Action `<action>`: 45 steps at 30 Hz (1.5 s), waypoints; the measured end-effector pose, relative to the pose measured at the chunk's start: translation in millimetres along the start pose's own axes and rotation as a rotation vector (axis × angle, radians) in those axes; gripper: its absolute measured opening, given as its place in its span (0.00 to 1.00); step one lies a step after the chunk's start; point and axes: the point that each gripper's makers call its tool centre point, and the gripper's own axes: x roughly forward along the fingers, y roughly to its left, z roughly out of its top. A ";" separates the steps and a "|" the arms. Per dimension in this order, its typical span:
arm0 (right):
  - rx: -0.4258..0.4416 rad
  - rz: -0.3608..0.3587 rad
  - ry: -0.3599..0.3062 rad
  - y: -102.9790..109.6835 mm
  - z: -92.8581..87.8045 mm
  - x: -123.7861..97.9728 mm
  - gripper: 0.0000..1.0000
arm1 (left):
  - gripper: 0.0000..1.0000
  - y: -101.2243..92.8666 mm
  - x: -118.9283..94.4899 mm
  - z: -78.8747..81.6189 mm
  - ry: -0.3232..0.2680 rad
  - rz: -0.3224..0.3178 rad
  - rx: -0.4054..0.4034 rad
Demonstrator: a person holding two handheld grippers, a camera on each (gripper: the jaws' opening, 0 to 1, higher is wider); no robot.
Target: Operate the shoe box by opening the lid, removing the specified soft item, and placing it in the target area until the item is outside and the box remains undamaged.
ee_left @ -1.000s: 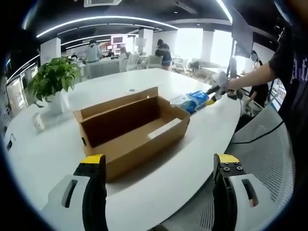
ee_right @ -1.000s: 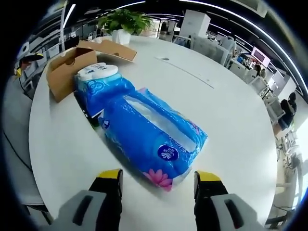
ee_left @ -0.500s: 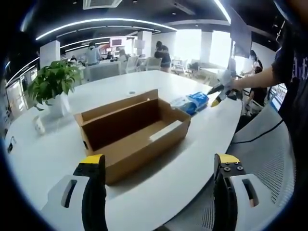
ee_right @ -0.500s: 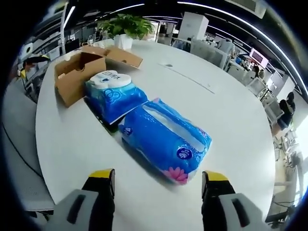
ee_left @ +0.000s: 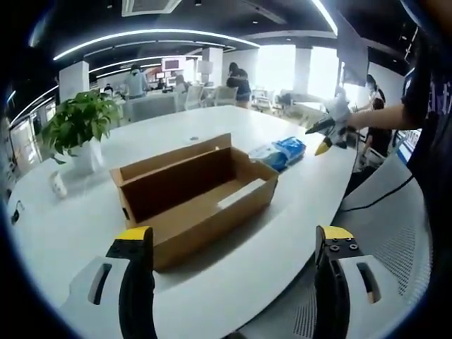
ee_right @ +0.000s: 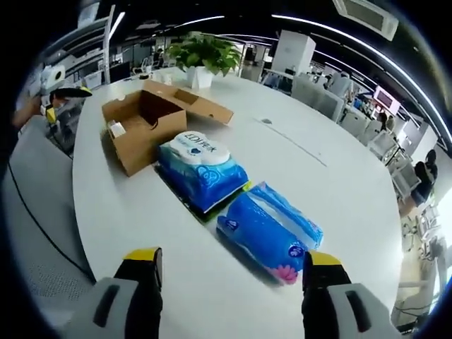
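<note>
Presently both tools stand released, jaws wide apart with nothing between them. Left tool (ee_left: 234, 244) hangs above the near edge of the white counter (ee_left: 296, 205), well short of the shoe box (ee_left: 194, 194); the box sits open, its lid folded back on the far side, a pale strip on its floor, otherwise the inside looks bare. Right tool (ee_right: 232, 263) is raised above the counter, apart from the blue soft pack (ee_right: 270, 229) lying just ahead of its jaws. The pack rests on the counter outside the box, just beside a second wrapped blue-and-white pack (ee_right: 201, 168); whether the two touch cannot be told. A dark flat thing with a green edge (ee_right: 212, 208) shows under the second pack, mostly hidden. Potted plant (ee_left: 76, 123) stands beyond the box. In the left gripper view the right tool (ee_left: 326, 134) appears small at the counter's far right, its jaws hard to make out.
</note>
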 end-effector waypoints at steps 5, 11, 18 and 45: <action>-0.022 0.022 -0.009 15.6 13.5 -6.7 0.84 | 0.96 -1.5 -1.4 -0.3 -0.005 0.003 -0.006; -0.046 0.066 -0.056 36.9 42.8 -16.5 0.85 | 0.97 -4.1 -2.6 -0.7 -0.007 0.004 -0.014; -0.074 0.162 -0.076 64.1 73.1 -20.4 0.88 | 0.98 -4.2 -5.4 -0.9 -0.016 0.016 -0.026; -0.381 0.297 -0.093 108.6 154.7 -5.0 0.90 | 0.99 -13.9 -10.5 -12.8 -0.011 0.025 -0.039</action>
